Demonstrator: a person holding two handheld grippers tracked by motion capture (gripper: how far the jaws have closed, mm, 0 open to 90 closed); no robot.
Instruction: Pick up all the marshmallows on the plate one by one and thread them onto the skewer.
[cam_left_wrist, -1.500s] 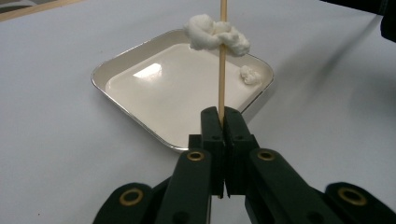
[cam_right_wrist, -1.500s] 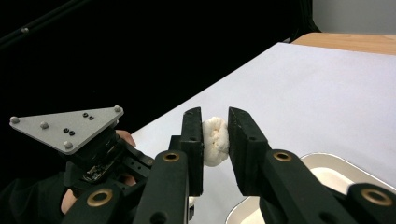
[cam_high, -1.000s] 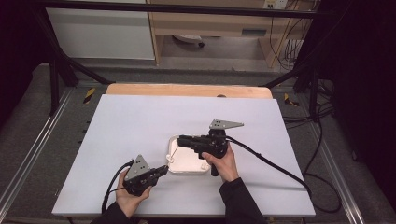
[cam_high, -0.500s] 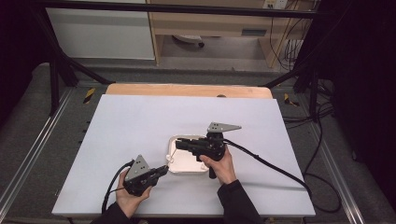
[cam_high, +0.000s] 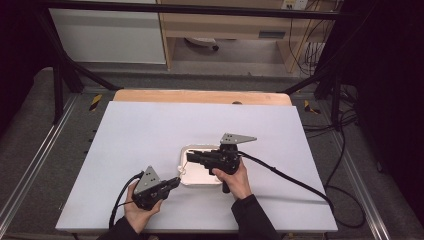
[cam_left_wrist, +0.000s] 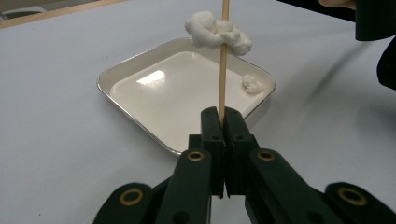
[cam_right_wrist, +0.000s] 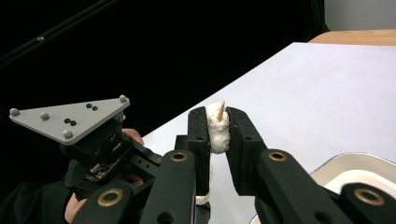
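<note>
— Left side first. Left gripper (cam_left_wrist: 223, 119)?
— Shut tight on the bottom end of a thin wooden stick (cam_left_wrist: 223, 74). Held up over the near rim of the tray (cam_left_wrist: 154, 100), close to the front edge of the tabletop (cam_high: 150, 130), about the middle.
— And on the stick?
— A soft white lump (cam_left_wrist: 217, 31), stuck near the top end. Maybe marshmallow, maybe dough; hard to tell from here.
— Then the right gripper (cam_right_wrist: 217, 122)?
— Squeezed on that same lump, one jaw on each side. Stick tip poking out on top.
— So which step?
— Looks like pulling the lump off the stick. A small white bit (cam_left_wrist: 252, 85) already lying in the tray, by one corner.
— Next move?
— Probably this: hold the stick still with the left, slide the lump off along the stick, not sideways, then drop it in the tray. Gently, to keep from snapping the stick or tearing the lump.
— Room to move?
— Lots. Bare tabletop to the left, toward the back edge, and to the right. Only the front edge close, right by the hands. Tray rim low and just under the stick, so easy to bump.
</note>
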